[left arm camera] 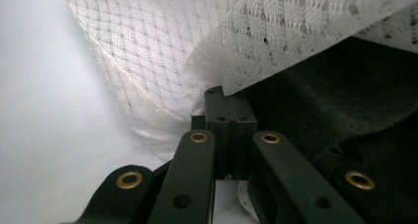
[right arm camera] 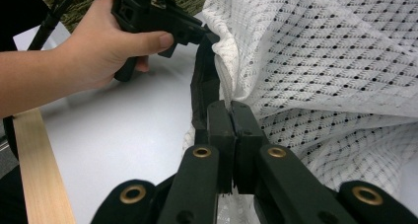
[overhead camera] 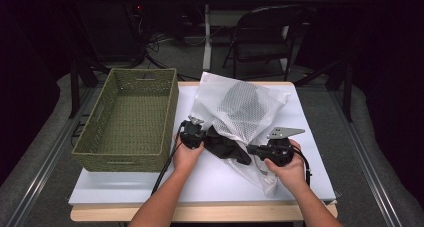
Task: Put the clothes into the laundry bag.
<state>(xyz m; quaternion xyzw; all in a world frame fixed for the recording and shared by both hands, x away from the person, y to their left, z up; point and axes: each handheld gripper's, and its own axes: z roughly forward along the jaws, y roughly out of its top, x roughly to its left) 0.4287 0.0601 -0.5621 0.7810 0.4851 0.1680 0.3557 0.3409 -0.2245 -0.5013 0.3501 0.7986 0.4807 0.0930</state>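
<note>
A white mesh bag [overhead camera: 240, 107] lies on the white table [overhead camera: 210, 179], with a dark garment [overhead camera: 225, 147] sticking out of its near opening. My left gripper [overhead camera: 205, 132] is shut on the bag's edge beside the garment. In the left gripper view, the left gripper [left arm camera: 229, 105] pinches the mesh bag [left arm camera: 197, 31], and the dark garment [left arm camera: 345, 95] lies to its right. My right gripper [overhead camera: 249, 148] points left and is shut on the garment's edge. The right gripper view has the right gripper [right arm camera: 230, 113] closed on the garment's black strip [right arm camera: 201, 86] against the mesh bag [right arm camera: 320, 51], with the left gripper [right arm camera: 207, 36] beyond.
A green woven basket [overhead camera: 141, 73] stands empty on the table's left side, close to the left hand. A wooden edge [overhead camera: 200, 212] runs along the table's front. Behind the table are a folding chair [overhead camera: 265, 32] and cables on the floor.
</note>
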